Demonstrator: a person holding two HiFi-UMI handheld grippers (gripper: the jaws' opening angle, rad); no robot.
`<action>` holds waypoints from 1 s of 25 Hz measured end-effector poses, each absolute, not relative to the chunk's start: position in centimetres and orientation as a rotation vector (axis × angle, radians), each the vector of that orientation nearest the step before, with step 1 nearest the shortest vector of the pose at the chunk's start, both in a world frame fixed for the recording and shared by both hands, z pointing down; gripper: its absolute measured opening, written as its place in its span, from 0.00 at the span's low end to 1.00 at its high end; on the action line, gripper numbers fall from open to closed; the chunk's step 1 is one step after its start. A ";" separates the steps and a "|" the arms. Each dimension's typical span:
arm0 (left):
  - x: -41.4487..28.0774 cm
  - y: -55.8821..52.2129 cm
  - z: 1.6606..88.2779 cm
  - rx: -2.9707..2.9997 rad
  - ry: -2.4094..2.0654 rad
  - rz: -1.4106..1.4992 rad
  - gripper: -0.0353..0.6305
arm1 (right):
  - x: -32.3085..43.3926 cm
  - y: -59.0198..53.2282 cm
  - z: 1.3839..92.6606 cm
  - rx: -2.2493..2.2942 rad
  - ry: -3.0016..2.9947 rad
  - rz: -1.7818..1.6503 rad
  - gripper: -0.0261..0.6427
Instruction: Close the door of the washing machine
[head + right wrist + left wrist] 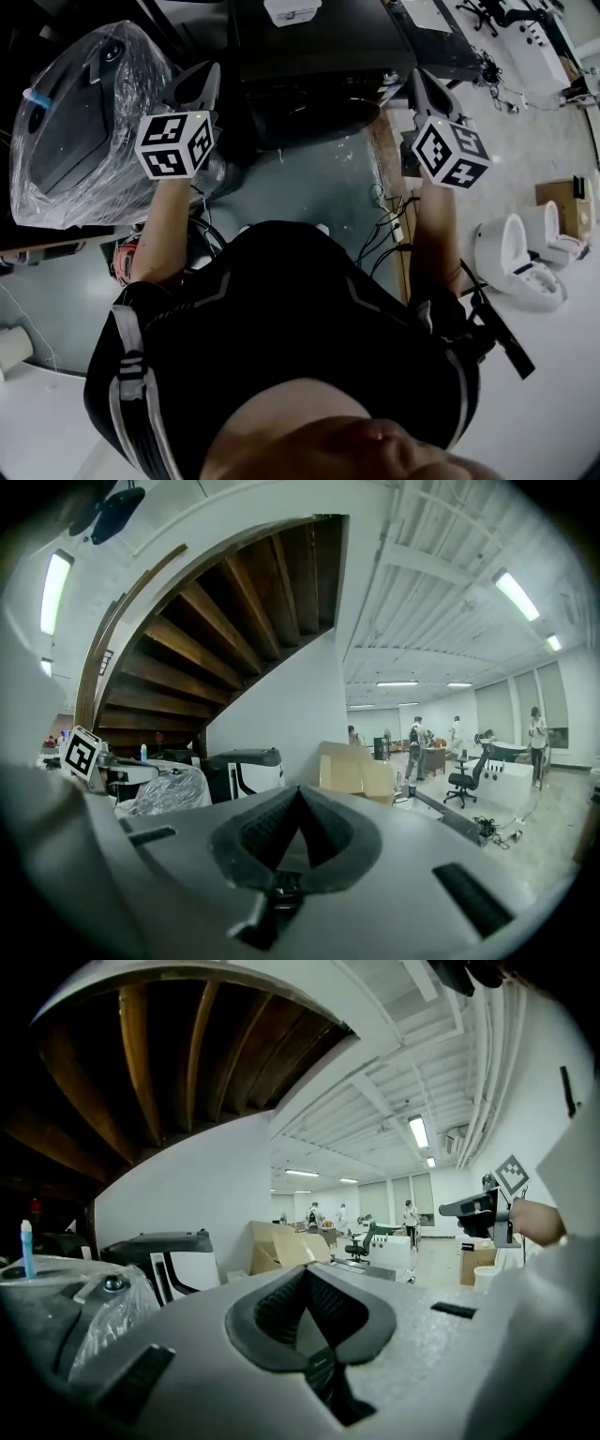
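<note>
The washing machine (309, 56) is the dark cabinet on the floor directly ahead of the person, its rounded front facing them. From the head view I cannot tell whether its door is latched.

Both tools are raised level in front of it, touching nothing. The left gripper (199, 82) has its jaws clenched together on nothing, and the right gripper (424, 89) is the same. Each gripper's own view shows the dark pads meeting with nothing between them.

A plastic-wrapped machine (84, 122) stands just left of the washing machine, beside the left gripper. Cables (389, 225) trail over the floor by the person's right side. White toilets (525, 253) and a cardboard box (567, 202) lie well off towards the floor's right edge. Beyond, the gripper views show a wooden stair underside (216, 621), more cartons (356, 769) and an office chair (464, 780).
</note>
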State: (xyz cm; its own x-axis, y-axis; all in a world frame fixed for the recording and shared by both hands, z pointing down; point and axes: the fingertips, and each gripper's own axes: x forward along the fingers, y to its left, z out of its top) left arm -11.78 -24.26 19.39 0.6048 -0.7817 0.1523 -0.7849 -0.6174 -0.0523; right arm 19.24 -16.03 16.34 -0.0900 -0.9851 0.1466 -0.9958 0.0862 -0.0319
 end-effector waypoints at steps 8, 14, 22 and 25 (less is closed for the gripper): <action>-16.4 -25.7 16.0 2.813 -1.483 0.205 0.06 | 16.3 -16.9 14.3 2.025 -2.280 0.151 0.04; -17.9 -25.5 16.2 2.815 -1.481 0.198 0.06 | 13.7 -17.4 13.5 1.999 -2.294 0.123 0.04; -18.3 -25.5 16.5 2.787 -1.492 0.181 0.06 | 14.3 -17.2 13.5 2.020 -2.257 0.140 0.04; -18.9 -25.6 16.8 2.778 -1.496 0.171 0.06 | 14.3 -17.5 13.1 2.045 -2.254 0.127 0.04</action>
